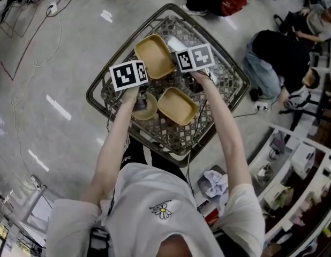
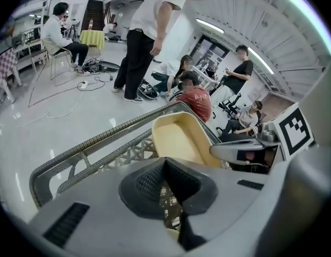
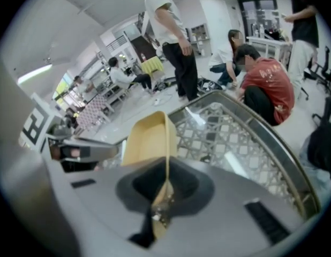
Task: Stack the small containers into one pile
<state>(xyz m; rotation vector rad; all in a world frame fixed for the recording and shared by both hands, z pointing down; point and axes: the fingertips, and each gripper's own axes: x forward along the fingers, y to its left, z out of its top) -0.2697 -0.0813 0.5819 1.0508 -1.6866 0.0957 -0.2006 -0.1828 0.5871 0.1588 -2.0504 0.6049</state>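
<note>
Three tan containers are on a lattice-topped table (image 1: 225,79). The far one (image 1: 155,55) hangs tilted above the table. My right gripper (image 1: 181,71) is shut on its near right rim, and in the right gripper view the thin rim (image 3: 166,143) runs straight into the closed jaws (image 3: 166,189). My left gripper (image 1: 140,96) is shut over a smaller container (image 1: 149,110). A pale sliver of that container (image 2: 168,233) shows at the closed tips (image 2: 168,183), and the raised container (image 2: 179,138) is just ahead. A third container (image 1: 177,105) lies flat between my hands.
The table has a raised metal rim (image 1: 96,87) all round. People sit and stand on the floor beyond it (image 1: 272,63). Cables (image 1: 31,63) lie on the floor to the left, and shelves (image 1: 294,170) stand at the right.
</note>
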